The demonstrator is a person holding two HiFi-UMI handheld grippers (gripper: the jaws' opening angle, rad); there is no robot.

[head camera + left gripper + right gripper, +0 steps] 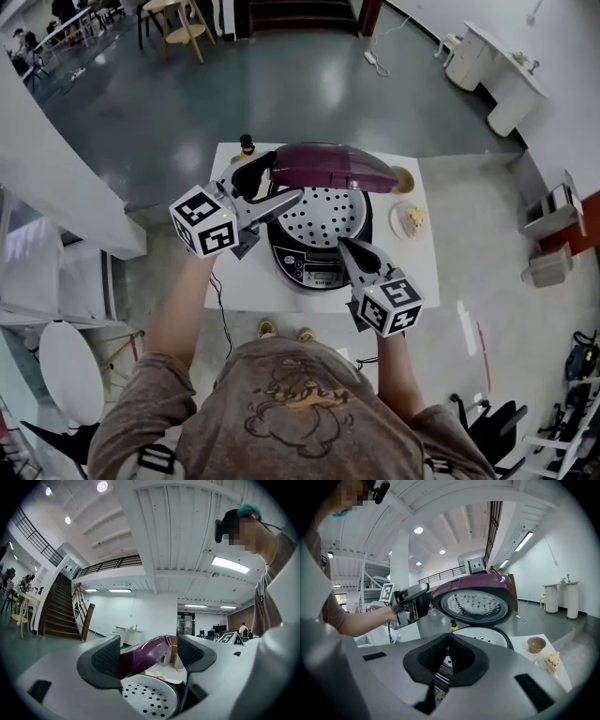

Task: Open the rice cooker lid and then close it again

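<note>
On white table [236,289], about centre: rice cooker [317,270], control panel toward near edge. Maroon lid [330,165] raised over far side of the pot, tilted, not fully upright; perforated inner plate on its underside plain in right gripper view. White perforated steamer tray [319,214] exposed in the pot.

Left gripper [274,186]: jaws wide apart, set about left rim of lid, one above and one below. Contact with lid not resolvable; nothing clamped.

Right gripper [345,247]: jaws pressed together, nothing between them. Hovering over cooker's front right, just beside control panel.

Right side of table: small brown bowl [403,178] near far right corner, plate with a bit of food [411,221] just nearer. Small bottle [247,144] at far edge, left of lid.
</note>
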